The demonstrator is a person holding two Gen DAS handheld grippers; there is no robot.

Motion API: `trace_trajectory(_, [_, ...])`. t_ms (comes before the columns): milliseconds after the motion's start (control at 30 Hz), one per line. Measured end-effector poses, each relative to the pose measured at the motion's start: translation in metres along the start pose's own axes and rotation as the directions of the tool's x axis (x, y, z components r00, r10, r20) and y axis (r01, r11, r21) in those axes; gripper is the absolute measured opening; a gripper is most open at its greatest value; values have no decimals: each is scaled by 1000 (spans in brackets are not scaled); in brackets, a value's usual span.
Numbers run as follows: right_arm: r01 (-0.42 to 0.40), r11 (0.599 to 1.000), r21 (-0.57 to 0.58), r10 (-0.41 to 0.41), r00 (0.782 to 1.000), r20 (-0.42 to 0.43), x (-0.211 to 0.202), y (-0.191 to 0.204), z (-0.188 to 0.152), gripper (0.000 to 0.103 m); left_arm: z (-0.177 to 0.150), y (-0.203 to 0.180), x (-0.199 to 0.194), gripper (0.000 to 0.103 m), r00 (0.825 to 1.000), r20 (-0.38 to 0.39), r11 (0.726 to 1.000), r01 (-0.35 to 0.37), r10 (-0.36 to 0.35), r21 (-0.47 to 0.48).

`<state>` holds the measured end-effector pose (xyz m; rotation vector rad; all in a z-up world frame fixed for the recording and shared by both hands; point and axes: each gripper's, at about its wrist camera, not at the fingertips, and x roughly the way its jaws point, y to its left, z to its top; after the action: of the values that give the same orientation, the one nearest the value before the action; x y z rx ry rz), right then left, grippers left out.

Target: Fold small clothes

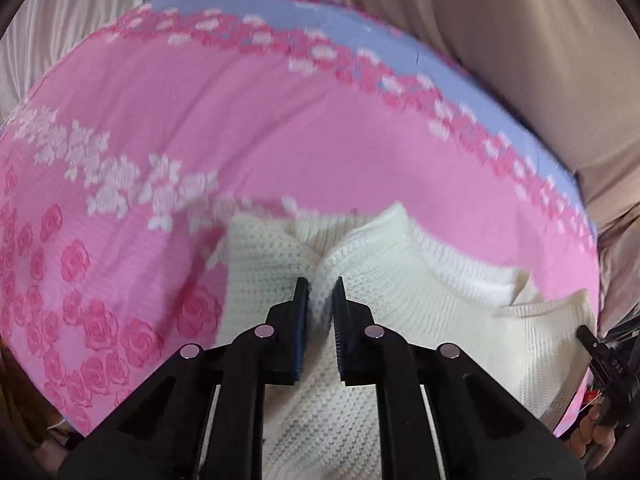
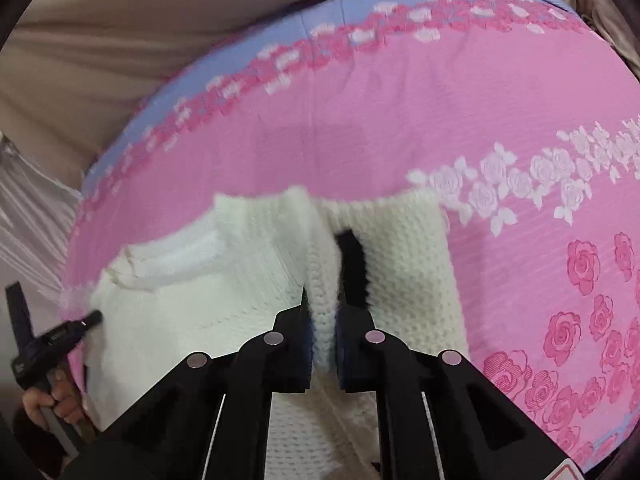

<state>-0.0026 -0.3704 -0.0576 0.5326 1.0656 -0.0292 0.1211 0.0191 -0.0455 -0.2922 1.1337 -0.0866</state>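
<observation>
A small cream knitted sweater (image 1: 400, 280) lies on a pink rose-patterned bed sheet (image 1: 240, 128). My left gripper (image 1: 320, 292) is shut on a pinched fold of the sweater's knit. In the right wrist view the same sweater (image 2: 248, 264) lies in front of me, and my right gripper (image 2: 322, 304) is shut on a ribbed edge of it. The other hand-held gripper shows at the right edge of the left wrist view (image 1: 604, 364) and at the left edge of the right wrist view (image 2: 52, 344).
The sheet (image 2: 440, 112) has a blue border with pink and white roses (image 1: 400, 56). Beige curtain fabric (image 1: 520, 32) hangs behind the bed. A hand (image 2: 56, 400) holds the left gripper's handle.
</observation>
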Motion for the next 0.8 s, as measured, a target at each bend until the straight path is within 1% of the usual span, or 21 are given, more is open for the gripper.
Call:
trace_trajectory(67, [-22,1000,-12,23,995,93,-28,8,12,8,10,2,7,10,1000,-2,1000,-18,18,-14])
trace_trajectory(133, [-2,1000,-20,4,993,117,-31,8,25,8,12,6,29,8,998,-40,998,-56,56,-1])
trace_trajectory(167, [30,999,-15,-28,996,90,-19,3,30,8,10,9,44,8,994,-64,996,-86,86,6])
trace_trajectory(200, [71,997,-12,-71,997,40,1,-5,33,9,8,12,46,10,997,-35,997,-74,74,3])
trace_trajectory(233, [109,994,-8,-110,993,-44,28,-15,32,9,8,12,42,11,998,-23,998,-66,66,-1])
trace_trajectory(267, [126,992,5,-125,987,-101,44,-24,27,6,7,14,31,13,999,-22,999,-43,43,-23])
trace_trajectory(300, [107,994,29,-105,993,-60,41,-28,23,8,5,19,15,22,1000,-6,998,-17,17,-54])
trace_trajectory(333, [102,993,61,-100,994,-33,28,-26,22,13,3,25,-1,44,999,27,997,-23,25,-71])
trace_trajectory(367, [107,992,72,-108,994,-2,15,-22,20,20,0,31,-18,58,996,70,996,-41,47,-78])
trace_trajectory(400, [115,992,51,-117,992,39,0,-13,16,20,-5,38,-34,77,990,113,994,-72,81,-86])
trace_trajectory(433, [115,993,-5,-114,991,66,-16,1,10,20,-15,46,-44,81,984,132,990,-104,116,-96])
trace_trajectory(467, [95,994,-58,-91,994,57,-26,16,2,20,-27,58,-47,81,984,111,986,-128,140,-108])
trace_trajectory(533, [-2,994,-112,-1,1000,-29,-28,46,-18,20,-49,77,-40,81,990,40,980,-127,134,-155])
trace_trajectory(567, [-59,988,-142,47,995,-84,-22,64,-31,19,-64,89,-32,81,994,-11,972,-111,111,-205])
trace_trajectory(600, [-91,980,-177,68,989,-128,-16,81,-43,18,-68,93,-23,81,995,-39,966,-100,94,-237])
trace_trajectory(633, [-119,968,-223,80,981,-176,-5,102,-57,18,-77,101,-14,81,996,-69,953,-76,58,-292])
trace_trajectory(667, [-139,955,-261,83,973,-217,9,120,-68,16,-83,102,-12,82,997,-60,948,-60,44,-313])
trace_trajectory(700, [-139,944,-300,61,965,-257,24,134,-78,15,-86,97,-15,80,998,-28,952,-67,61,-299])
trace_trajectory(733, [-115,927,-356,1,952,-306,44,146,-91,14,-84,90,-13,68,998,-30,962,-64,59,-266])
trace_trajectory(767, [-87,914,-396,-52,943,-329,61,150,-98,14,-81,82,-12,54,999,-33,970,-50,43,-238])
trace_trajectory(800, [-83,905,-417,-56,949,-311,68,151,-102,14,-75,74,-7,27,999,-47,974,17,-28,-225])
